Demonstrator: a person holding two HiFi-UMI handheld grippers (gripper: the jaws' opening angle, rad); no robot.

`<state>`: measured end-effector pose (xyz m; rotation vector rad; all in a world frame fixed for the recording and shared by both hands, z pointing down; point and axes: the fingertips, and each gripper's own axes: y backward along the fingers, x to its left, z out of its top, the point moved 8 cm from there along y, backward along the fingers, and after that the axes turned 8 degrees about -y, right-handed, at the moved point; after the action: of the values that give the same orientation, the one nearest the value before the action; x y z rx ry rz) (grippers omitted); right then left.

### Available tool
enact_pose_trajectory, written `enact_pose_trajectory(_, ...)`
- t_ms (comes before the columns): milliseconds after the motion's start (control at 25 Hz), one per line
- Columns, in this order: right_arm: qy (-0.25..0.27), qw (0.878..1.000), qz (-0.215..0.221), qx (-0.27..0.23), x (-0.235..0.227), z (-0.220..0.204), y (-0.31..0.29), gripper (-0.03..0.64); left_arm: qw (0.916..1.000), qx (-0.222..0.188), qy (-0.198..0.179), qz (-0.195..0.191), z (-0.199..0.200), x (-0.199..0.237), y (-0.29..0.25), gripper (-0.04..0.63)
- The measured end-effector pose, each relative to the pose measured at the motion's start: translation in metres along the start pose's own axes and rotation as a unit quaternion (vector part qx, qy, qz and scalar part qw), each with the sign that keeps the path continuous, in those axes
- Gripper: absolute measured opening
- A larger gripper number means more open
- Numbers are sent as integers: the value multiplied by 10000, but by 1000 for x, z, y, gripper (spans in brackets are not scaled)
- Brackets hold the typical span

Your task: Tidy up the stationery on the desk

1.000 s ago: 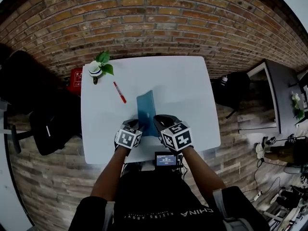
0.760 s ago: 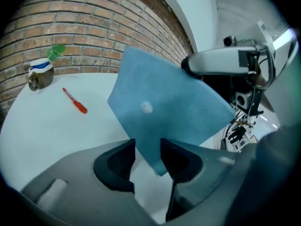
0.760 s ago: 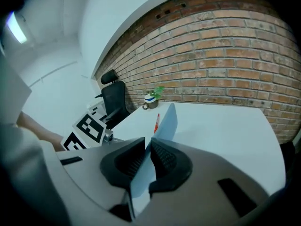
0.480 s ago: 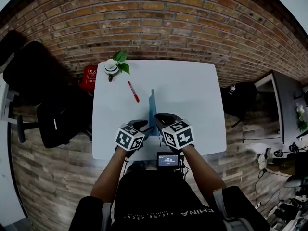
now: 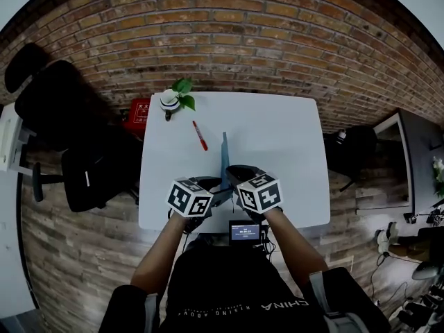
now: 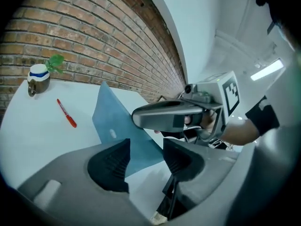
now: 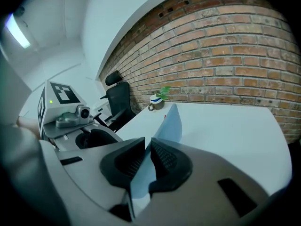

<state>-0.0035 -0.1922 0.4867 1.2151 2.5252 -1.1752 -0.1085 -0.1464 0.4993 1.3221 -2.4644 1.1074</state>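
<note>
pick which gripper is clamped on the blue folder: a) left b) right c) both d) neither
B: the right gripper has its jaws pinched on the blue folder; the left gripper has just been opening its jaws, which stand apart and do not press the folder seen in the gap.

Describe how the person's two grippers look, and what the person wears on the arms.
The left gripper and right gripper look alike: smooth grey shells and black ribbed pads. Each carries a white cube with black square markers. The person wears a black top with white lettering, and no sleeves cover the forearms.
</note>
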Motion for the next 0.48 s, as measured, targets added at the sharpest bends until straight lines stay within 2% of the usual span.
enact_pose_trajectory(120, 26, 10000, 78, 16, 2, 0, -2, 48, 9997, 105, 105, 179, 1, -2, -6, 222)
enact_pose_trajectory(320, 143, 9996, 231, 43, 8, 3, -6, 48, 9984, 238, 434, 262, 2, -4, -14, 227)
enact_pose_trajectory(480, 202, 9991, 372, 80, 9, 3, -9, 48, 9960, 219, 809, 306, -2, 3, -17, 225)
